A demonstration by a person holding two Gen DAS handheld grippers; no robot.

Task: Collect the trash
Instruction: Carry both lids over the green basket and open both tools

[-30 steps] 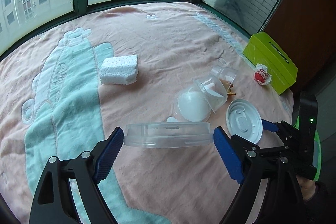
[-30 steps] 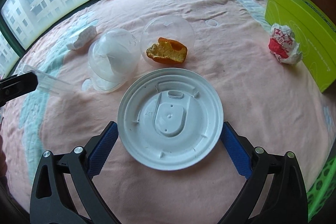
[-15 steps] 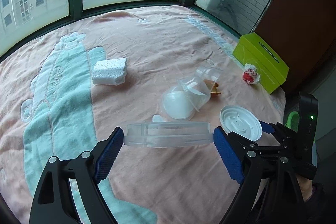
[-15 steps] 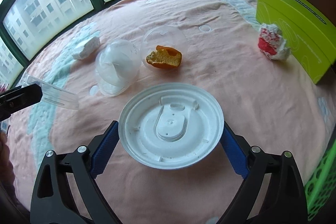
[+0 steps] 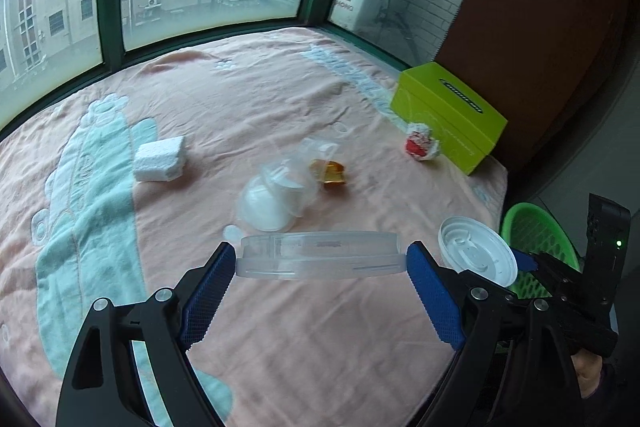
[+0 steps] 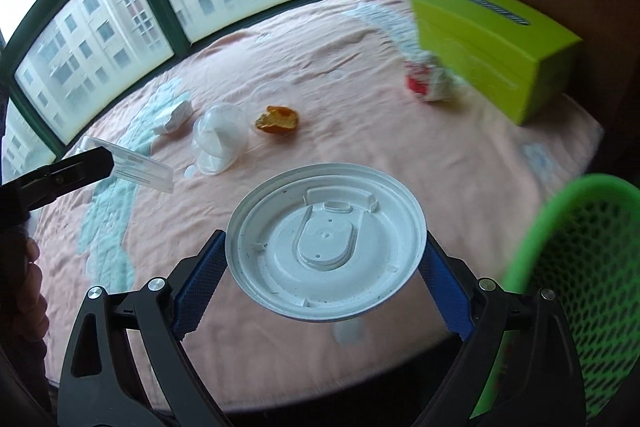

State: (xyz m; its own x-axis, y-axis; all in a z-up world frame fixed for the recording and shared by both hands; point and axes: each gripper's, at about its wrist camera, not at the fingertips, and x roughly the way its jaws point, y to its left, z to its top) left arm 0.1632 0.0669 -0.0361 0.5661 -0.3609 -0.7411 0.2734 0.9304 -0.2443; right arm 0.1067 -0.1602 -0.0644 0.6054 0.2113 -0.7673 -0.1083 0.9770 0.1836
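Right wrist view: my right gripper [image 6: 324, 259] clamps a round white plastic lid [image 6: 325, 243], ribbed and moulded with a sip tab, by its rim above the bed's near edge, beside the green mesh basket [image 6: 576, 291]. My left gripper [image 5: 320, 267] pinches a clear shallow plastic lid [image 5: 320, 255] edgewise. On the fuzzy pink blanket [image 5: 280, 327], mid-bed, lie clear domed cups [image 5: 276, 199], an orange peel [image 6: 278, 121] and a foam block [image 5: 159, 159]; a crumpled wrapper [image 5: 422, 147] touches the lime box [image 5: 452, 115] near the right edge.
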